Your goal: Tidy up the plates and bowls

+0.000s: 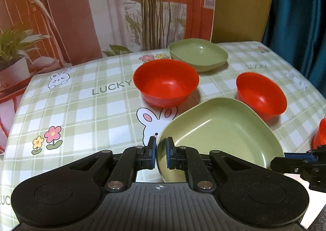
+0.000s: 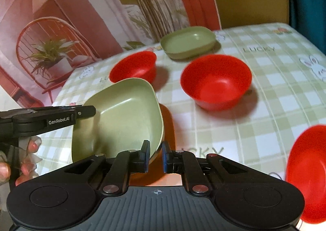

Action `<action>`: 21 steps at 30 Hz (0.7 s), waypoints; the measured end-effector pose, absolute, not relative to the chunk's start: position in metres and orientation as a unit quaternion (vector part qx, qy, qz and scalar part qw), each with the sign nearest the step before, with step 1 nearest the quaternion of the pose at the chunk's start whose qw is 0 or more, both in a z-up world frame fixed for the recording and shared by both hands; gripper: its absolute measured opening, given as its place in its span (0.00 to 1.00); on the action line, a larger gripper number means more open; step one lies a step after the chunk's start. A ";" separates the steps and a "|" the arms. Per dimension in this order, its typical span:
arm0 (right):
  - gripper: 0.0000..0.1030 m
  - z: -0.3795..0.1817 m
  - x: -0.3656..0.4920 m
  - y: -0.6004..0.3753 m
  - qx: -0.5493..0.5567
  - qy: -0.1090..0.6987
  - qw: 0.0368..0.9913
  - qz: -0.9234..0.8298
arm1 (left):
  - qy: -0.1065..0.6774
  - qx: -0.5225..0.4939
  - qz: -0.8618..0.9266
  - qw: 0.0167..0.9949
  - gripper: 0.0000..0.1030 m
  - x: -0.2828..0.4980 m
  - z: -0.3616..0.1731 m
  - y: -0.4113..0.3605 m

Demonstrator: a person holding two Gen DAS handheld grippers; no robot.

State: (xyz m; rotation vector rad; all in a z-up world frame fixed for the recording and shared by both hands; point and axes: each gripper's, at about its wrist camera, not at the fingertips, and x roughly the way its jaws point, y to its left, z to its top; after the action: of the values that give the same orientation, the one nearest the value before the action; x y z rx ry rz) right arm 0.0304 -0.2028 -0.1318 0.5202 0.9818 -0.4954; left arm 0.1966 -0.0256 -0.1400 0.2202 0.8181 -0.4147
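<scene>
the left gripper [image 1: 161, 154] has its two blue-padded fingers pinched on the near rim of a green plate [image 1: 222, 135], one pad outside the rim and one inside. the right gripper [image 2: 155, 155] is clamped the same way on the opposite rim of that green plate [image 2: 122, 117], so both grippers carry it between them, lifted and tilted above the table [image 1: 85, 113], over the near half of the checked cloth. in the right wrist view the left gripper shows side-on at the left edge with the person's hand [image 2: 26, 149] wrapped round its handle; in the left wrist view the tip of the right gripper reaches the plate from the right edge

a second green plate [image 1: 198, 54] sits flat at the far edge of the table, close to the printed backdrop [image 1: 81, 7]. just in front of it, toward the middle, stands a large red bowl [image 1: 166, 82], upright and apart from the plate. a smaller red bowl [image 1: 261, 94] stands to its right in the left wrist view, partly behind the raised plate. another red bowl [image 2: 307, 172] sits toward the table's near right edge, blurred and cut off by the frame. under the lifted plate in the right wrist view there is an orange-red patch, too hidden to tell what it is
</scene>
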 end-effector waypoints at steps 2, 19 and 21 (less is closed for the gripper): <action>0.11 -0.134 0.029 -0.203 0.248 0.463 0.818 -0.234 | 0.396 0.112 -0.196 0.890 0.11 0.196 -0.143 -0.028; 0.12 -0.142 0.028 -0.209 0.257 0.477 0.806 -0.237 | 0.399 0.121 -0.187 0.890 0.14 0.197 -0.154 -0.034; 0.12 -0.142 0.028 -0.209 0.258 0.477 0.806 -0.237 | 0.400 0.110 -0.183 0.891 0.14 0.198 -0.153 -0.033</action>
State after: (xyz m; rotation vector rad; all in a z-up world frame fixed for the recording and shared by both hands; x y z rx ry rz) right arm 0.0278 -0.2094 -0.1417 0.5524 1.0213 -0.5071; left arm 0.1977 -0.0330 -0.1530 0.2281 0.8313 -0.3800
